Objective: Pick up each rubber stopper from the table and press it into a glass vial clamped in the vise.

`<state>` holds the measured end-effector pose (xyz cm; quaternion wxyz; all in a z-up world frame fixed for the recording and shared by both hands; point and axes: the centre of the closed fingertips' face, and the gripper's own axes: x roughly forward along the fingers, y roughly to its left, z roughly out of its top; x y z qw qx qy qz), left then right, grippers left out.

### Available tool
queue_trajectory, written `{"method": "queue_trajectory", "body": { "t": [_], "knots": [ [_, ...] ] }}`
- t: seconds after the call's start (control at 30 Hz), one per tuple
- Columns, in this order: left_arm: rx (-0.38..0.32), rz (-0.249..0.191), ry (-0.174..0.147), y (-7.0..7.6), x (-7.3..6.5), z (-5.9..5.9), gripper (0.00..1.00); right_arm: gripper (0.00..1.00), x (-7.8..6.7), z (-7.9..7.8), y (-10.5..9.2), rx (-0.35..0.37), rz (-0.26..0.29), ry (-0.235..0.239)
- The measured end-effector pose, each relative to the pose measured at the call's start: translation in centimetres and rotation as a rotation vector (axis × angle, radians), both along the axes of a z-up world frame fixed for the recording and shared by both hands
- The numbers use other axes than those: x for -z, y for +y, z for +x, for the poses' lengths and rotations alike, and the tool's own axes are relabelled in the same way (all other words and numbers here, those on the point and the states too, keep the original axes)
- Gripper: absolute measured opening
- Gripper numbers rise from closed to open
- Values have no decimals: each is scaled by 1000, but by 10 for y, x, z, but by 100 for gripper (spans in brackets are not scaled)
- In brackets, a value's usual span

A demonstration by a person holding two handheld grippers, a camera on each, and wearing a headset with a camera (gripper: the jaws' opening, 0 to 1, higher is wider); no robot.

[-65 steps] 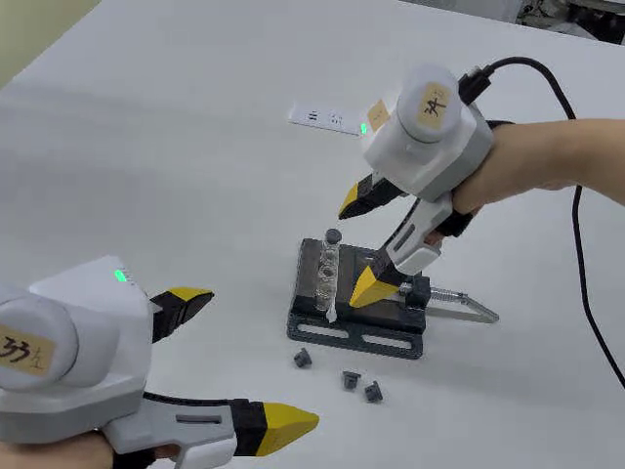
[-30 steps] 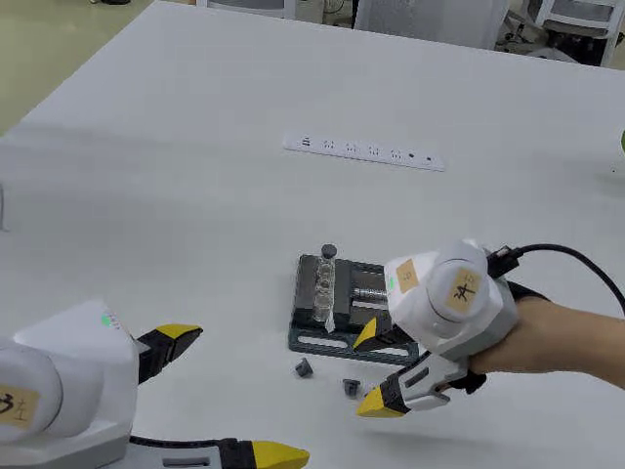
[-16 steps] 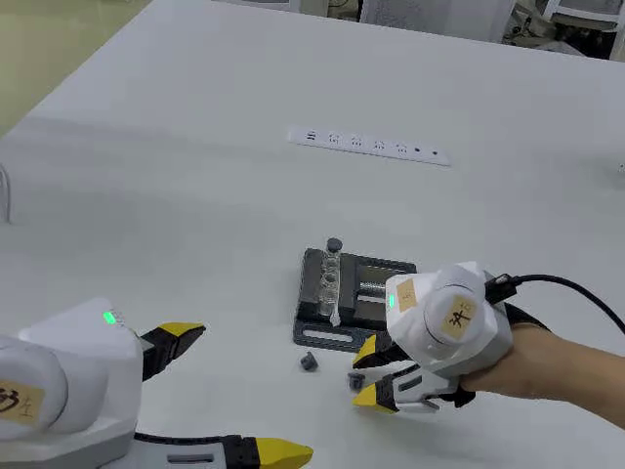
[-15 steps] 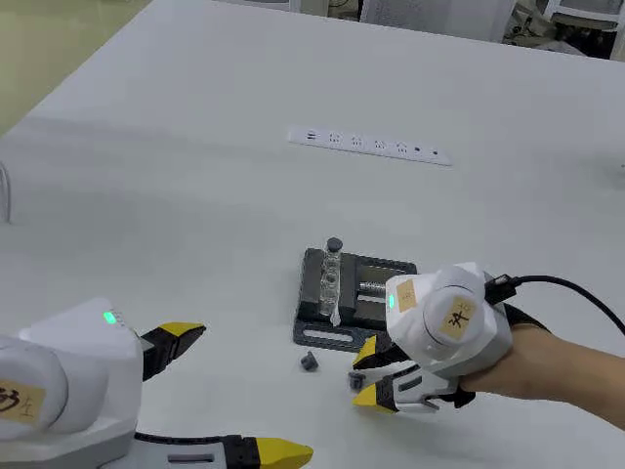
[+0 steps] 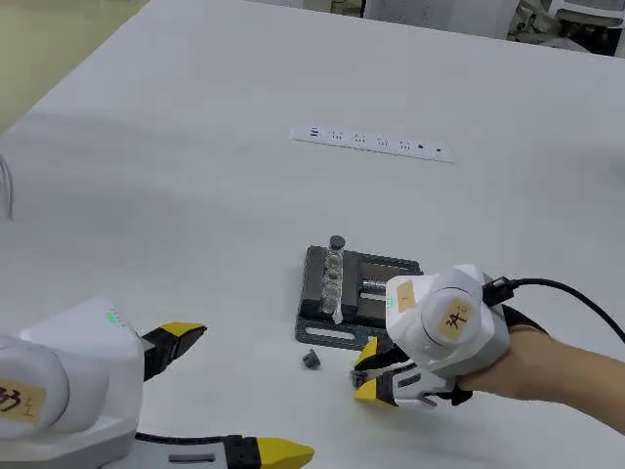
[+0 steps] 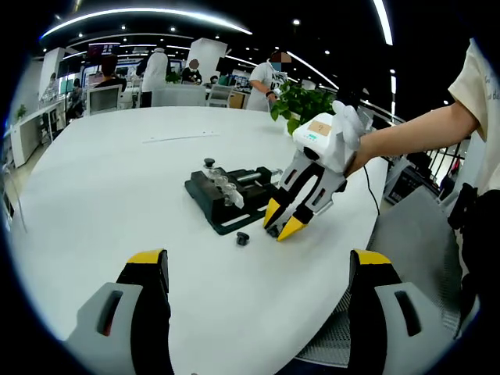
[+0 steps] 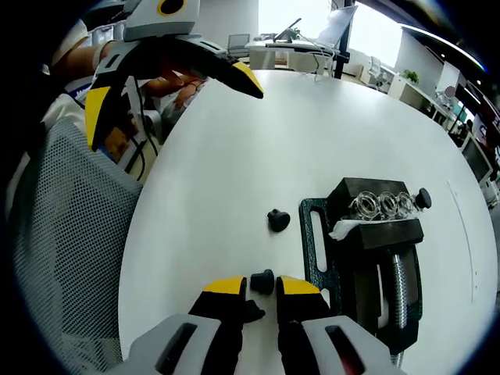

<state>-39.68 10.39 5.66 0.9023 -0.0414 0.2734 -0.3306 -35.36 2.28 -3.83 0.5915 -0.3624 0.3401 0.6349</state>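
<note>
The right tool [image 5: 368,373] is low over the white surface [image 5: 195,195], just in front of the vise [image 5: 332,335]. In the right gripper view its yellow-tipped jaws stand a narrow gap apart with a dark stopper [image 7: 262,281] between the tips. I cannot tell whether they press on it or only flank it. A second dark piece [image 7: 251,311] sits farther back between the same jaws, too shadowed to name.

A loose stopper [image 5: 312,360] lies on the surface just beside the vise base, apart from the right tool. The vise clamps a row of clear vials [image 5: 335,278] upright. The vial at the far end of the row carries a seated stopper [image 5: 337,241], and the others in the right gripper view look unplugged.

The left tool [image 5: 234,391] is held above the near edge of the surface, well apart from the vise. Its jaws are spread wide with nothing between them.

A white power strip [image 5: 371,143] lies farther back on the surface.
</note>
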Motion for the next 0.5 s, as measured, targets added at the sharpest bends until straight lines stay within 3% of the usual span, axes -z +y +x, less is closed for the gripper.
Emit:
{"method": "queue_trajectory", "body": {
  "t": [0.5],
  "knots": [
    [0,-6,6,1,3,0,95,6,-6,3,0,-33,15,-50]
  ]
}}
